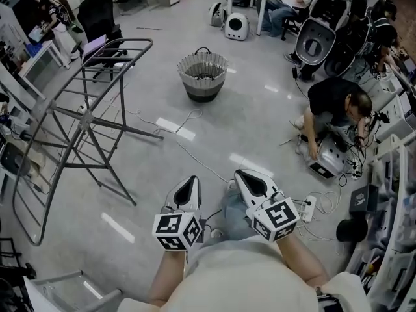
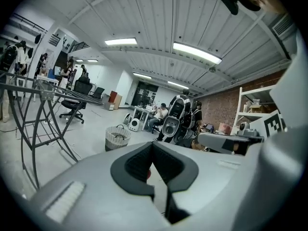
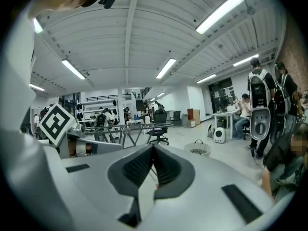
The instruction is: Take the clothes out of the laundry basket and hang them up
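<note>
A round woven laundry basket stands on the floor well ahead of me; dark clothing shows inside it. It appears small in the left gripper view and in the right gripper view. A grey folding drying rack stands at the left, with nothing hung on it. My left gripper and right gripper are held close to my body, side by side, both shut and empty, far short of the basket.
A person crouches over equipment on the floor at the right. White cables trail across the floor between rack and basket. A power strip lies near my right gripper. Desks, chairs and seated people line the back.
</note>
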`<state>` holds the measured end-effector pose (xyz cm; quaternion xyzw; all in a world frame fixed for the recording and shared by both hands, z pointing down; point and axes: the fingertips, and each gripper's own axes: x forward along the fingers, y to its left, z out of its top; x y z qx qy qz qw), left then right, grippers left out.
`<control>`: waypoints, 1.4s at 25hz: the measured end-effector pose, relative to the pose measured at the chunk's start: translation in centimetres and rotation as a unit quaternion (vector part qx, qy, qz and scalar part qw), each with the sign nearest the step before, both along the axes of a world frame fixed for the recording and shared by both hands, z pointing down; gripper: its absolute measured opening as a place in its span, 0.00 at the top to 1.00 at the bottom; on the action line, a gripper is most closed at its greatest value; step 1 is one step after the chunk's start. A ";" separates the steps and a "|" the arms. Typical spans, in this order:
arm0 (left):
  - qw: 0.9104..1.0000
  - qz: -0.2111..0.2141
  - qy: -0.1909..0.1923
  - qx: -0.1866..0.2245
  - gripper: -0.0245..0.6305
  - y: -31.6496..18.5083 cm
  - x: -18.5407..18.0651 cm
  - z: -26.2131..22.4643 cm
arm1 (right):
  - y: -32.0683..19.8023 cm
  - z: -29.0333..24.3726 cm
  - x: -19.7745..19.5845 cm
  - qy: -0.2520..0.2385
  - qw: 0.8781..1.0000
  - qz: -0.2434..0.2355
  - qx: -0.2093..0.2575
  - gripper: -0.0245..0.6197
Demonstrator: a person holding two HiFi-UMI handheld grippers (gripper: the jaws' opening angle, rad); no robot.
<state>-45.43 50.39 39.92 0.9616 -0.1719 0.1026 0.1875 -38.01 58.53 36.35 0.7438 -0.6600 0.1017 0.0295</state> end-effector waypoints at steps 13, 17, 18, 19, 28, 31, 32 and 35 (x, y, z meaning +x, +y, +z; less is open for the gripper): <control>1.000 0.009 0.024 -0.011 0.65 -10.1 11.6 -0.2 | -10.6 1.3 12.6 -0.021 0.999 -0.029 -0.022 0.59; 1.000 0.000 0.029 -0.006 0.54 -13.5 16.5 -1.1 | -14.2 0.4 18.1 -0.022 0.999 -0.043 -0.021 0.50; 1.000 -0.003 0.030 -0.005 0.51 -14.4 17.8 -1.3 | -15.2 0.2 19.6 -0.022 0.998 -0.046 -0.020 0.49; 0.999 -0.006 0.032 -0.003 0.49 -15.3 19.1 -1.5 | -16.1 0.0 21.0 -0.023 0.998 -0.049 -0.019 0.47; 0.998 -0.017 0.065 0.000 0.42 -21.0 28.8 -2.6 | -21.7 -1.0 30.1 -0.033 0.997 -0.073 0.001 0.41; 0.998 -0.014 0.056 -0.006 0.42 -21.7 30.5 -2.1 | -22.3 -0.7 31.7 -0.035 0.998 -0.060 0.002 0.41; 0.999 -0.013 0.052 -0.008 0.42 -22.0 31.1 -1.9 | -22.5 -0.4 32.3 -0.038 0.998 -0.055 0.001 0.41; 0.999 -0.007 0.044 -0.019 0.42 -23.2 33.0 -1.1 | -23.3 0.6 34.1 -0.053 0.998 -0.042 -0.007 0.41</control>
